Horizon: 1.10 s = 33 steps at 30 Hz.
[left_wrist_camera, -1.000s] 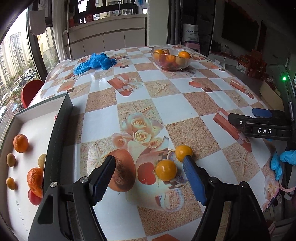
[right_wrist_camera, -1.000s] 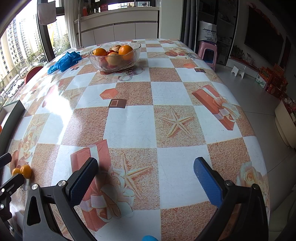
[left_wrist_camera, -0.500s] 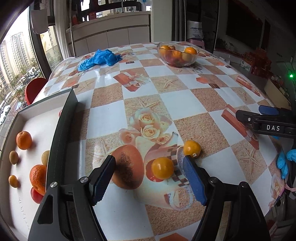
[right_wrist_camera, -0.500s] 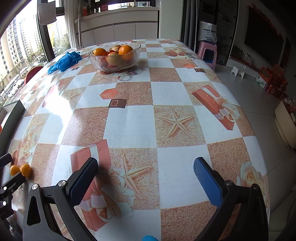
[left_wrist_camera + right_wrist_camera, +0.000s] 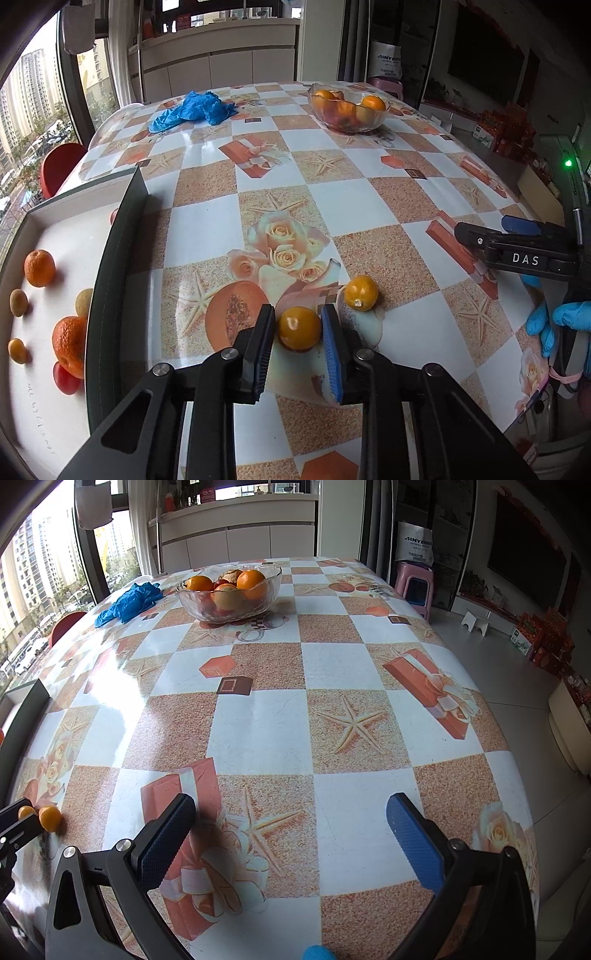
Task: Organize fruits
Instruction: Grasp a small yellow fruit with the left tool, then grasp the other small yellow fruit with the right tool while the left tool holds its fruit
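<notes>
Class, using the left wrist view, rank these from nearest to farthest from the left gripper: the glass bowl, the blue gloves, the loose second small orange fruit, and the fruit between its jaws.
1. Fruit between the jaws of the left gripper, jaws just closed around it.
2. Second small orange fruit, just beyond, right.
3. Blue gloves, far left, and glass bowl, far right: too close to call.

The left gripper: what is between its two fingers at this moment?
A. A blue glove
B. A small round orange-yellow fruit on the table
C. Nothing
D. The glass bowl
B: in the left wrist view the left gripper has just been closing, and its pads now stand at both sides of the small orange-yellow fruit, which rests on the table.
</notes>
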Motion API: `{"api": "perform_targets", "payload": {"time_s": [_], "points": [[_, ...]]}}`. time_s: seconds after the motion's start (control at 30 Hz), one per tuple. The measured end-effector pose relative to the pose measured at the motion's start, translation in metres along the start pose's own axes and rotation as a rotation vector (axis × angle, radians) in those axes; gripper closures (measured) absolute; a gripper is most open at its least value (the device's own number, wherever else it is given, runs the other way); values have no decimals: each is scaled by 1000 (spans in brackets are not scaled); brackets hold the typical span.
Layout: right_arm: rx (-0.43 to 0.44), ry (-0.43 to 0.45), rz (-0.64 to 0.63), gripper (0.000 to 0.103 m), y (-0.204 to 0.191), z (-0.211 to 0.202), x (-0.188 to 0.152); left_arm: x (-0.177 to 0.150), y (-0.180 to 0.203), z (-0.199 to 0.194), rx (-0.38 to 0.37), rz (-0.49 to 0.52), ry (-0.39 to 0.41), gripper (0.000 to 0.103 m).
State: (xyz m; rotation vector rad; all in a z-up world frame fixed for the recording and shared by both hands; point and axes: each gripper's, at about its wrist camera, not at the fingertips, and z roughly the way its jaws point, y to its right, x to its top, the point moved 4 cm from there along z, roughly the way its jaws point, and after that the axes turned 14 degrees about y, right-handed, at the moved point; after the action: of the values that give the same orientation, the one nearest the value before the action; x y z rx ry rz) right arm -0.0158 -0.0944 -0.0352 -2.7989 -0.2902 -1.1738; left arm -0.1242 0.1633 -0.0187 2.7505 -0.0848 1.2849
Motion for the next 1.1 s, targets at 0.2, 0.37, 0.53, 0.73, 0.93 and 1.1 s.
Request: {"api": "perform_targets", "payload": {"time_s": [0.2, 0.37, 0.53, 0.73, 0.93, 1.1], "points": [[31, -69, 20, 0, -13, -9, -2, 1, -6, -10, -3, -20, 9, 75], [213, -7, -39, 1, -71, -37, -3, -1, -10, -14, -1, -24, 8, 75], [291, 0, -130, 9, -120, -40, -3, -3, -22, -27, 11, -47, 24, 75], [320, -58, -190, 37, -150, -28, -12, -9, -39, -32, 21, -90, 17, 75], [296, -27, -308, 82, -167, -35, -16, -6, -35, -31, 16, -70, 32, 75], [278, -28, -251, 82, -146, -37, -16, -7, -32, -33, -6, -72, 30, 75]]}}
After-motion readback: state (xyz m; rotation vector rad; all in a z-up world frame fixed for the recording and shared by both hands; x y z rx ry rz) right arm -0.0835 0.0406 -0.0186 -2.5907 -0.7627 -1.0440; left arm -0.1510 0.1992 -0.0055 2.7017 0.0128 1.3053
